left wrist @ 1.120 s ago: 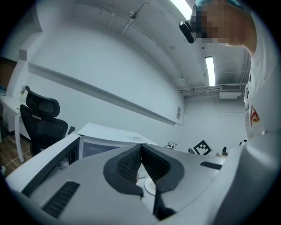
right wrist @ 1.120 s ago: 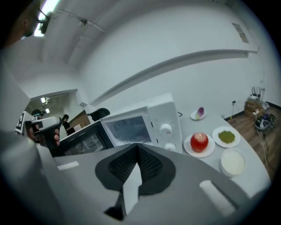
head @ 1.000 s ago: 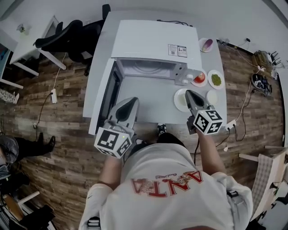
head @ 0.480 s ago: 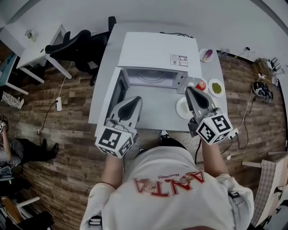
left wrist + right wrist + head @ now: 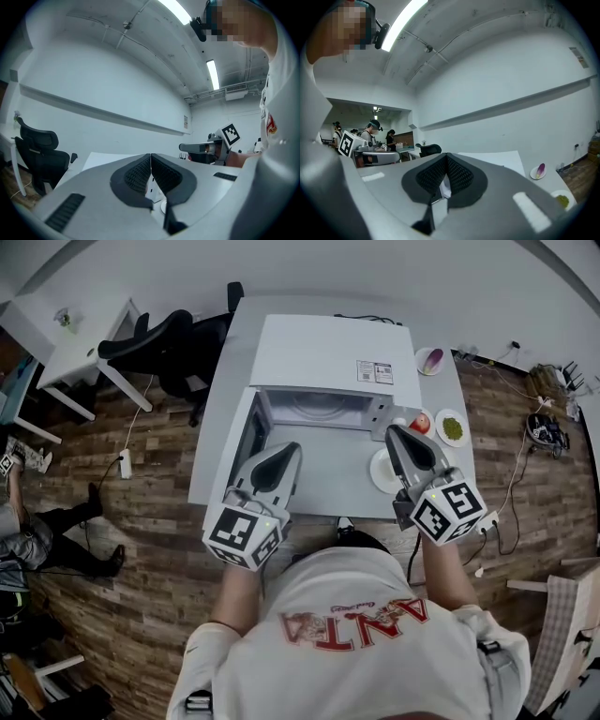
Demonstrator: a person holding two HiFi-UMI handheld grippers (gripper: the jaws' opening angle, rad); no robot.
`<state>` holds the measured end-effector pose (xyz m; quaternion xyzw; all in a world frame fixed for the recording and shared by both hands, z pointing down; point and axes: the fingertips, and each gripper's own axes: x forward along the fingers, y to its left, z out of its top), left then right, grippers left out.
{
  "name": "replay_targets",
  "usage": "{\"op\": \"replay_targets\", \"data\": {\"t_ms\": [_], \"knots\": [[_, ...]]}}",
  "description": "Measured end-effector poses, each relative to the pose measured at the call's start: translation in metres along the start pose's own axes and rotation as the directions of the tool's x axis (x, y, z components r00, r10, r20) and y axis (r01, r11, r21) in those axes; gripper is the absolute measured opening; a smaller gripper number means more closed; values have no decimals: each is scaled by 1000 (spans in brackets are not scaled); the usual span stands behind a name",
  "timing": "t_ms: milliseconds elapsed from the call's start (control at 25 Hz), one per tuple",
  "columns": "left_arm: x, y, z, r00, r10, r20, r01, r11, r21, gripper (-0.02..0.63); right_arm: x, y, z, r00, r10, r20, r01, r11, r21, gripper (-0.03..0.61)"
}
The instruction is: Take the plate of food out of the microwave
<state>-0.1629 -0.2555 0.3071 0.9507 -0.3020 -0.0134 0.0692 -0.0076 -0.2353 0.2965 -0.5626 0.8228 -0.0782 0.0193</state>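
The plate (image 5: 378, 471), white and round, lies on the white surface (image 5: 323, 474) just beside the right front corner of the microwave (image 5: 328, 352), outside the oven; the right tool (image 5: 394, 433) overlaps its right edge in the head view, and what is on it cannot be made out. The microwave stands at the back of the surface with its door (image 5: 242, 439) swung wide open to the left, and its round turntable (image 5: 319, 405) shows inside the cavity. The left tool (image 5: 289, 449) is held level in front of the open door, pointing toward the oven, and the right tool is held level in front of the oven's control panel side. In the left gripper view the left tool (image 5: 151, 157) has its ribbed pads (image 5: 138, 174) brought together at the tips with nothing gripped between them. The right gripper view shows the same for the right tool (image 5: 446, 159): jaws closed tip to tip and empty. To the right of the microwave sit a small dish with red food (image 5: 419, 420) and a small dish with green food (image 5: 452, 427), near each other, and a dish with a purple piece (image 5: 430, 359) lies farther back by the oven's right side. A black chair (image 5: 159, 338) stands on the wooden floor (image 5: 141, 521) left of the surface.
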Motion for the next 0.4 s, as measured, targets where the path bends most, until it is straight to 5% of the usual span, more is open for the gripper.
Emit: {"op": "replay_targets", "data": {"t_ms": [400], "knots": [[7, -2, -6, 1000, -22, -10, 22, 1000, -7, 9, 7, 4, 4, 999, 31, -7, -31, 999, -16, 2]]}}
